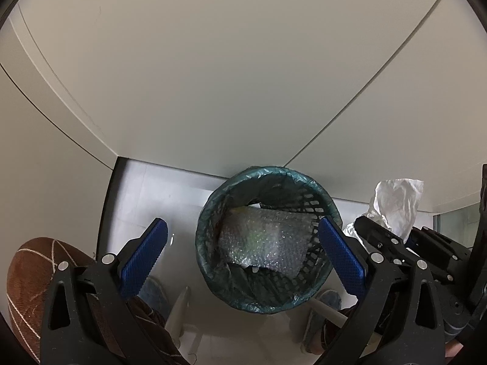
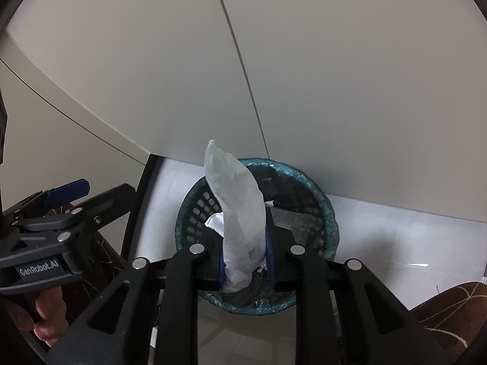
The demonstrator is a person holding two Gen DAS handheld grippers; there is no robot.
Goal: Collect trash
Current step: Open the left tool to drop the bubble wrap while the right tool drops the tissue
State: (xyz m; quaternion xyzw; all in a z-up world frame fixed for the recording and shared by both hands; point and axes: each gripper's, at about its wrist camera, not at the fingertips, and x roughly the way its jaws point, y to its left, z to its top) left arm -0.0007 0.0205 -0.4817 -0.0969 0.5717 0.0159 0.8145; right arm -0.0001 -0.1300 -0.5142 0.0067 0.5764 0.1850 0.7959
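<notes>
Right wrist view, right gripper clenching tissue over bin, left gripper released

Each tool was a matte black plastic frame with triangular cut-outs and round silver rivets at its pivots. The left tool bore blue, finely textured pads; its body showed white "GenRobot.AI" lettering. The right tool had blue pads too. The person wore brown fabric with thin pale lines.

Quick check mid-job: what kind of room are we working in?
Probably an indoor home or office corner: a lined mesh wastebasket on a pale tiled floor against plain white cabinet panels, with a brown patterned cushion alongside.
</notes>
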